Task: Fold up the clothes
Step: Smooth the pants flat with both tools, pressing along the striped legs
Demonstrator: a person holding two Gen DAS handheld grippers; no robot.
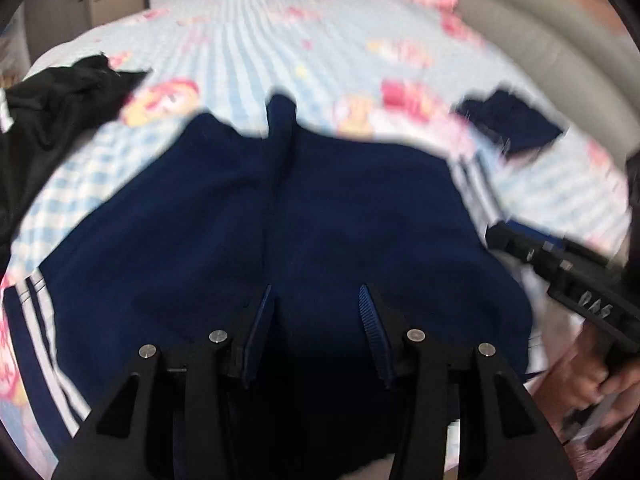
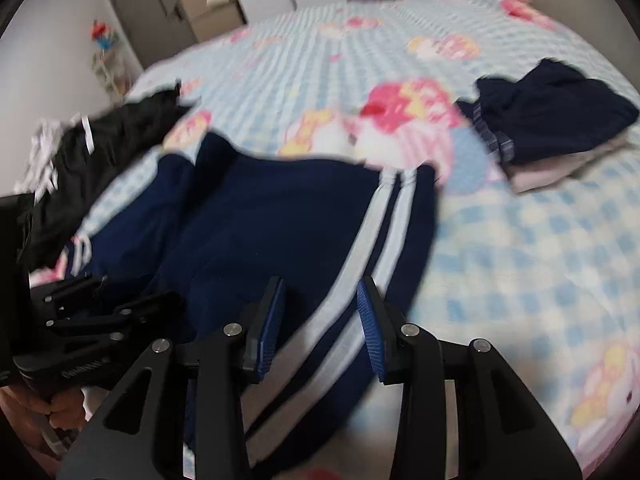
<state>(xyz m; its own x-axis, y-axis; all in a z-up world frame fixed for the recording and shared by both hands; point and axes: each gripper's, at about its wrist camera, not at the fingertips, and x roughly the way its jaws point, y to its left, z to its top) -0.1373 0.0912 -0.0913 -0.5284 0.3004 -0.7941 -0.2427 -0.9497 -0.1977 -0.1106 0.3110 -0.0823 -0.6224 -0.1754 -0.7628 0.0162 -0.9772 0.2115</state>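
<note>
Navy striped garment point(image 2: 280, 224) spread on the checked bed point(image 2: 520, 264), black garment point(image 2: 100, 148) beyond its left side, folded navy pile point(image 2: 552, 120) to its right, left gripper point(image 1: 318, 336) and right gripper point(image 2: 322, 322) above it, jaws spread, pinching nothing, grey headboard point(image 1: 540, 40) only in the left view.

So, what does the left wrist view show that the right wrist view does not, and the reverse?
Only the left wrist view shows the hand holding the right gripper. Only the right wrist view shows the grey door, the toy shelf and the pale garment under the folded navy one. Both show the navy striped shorts, the black garment and the checked bedsheet.
</note>
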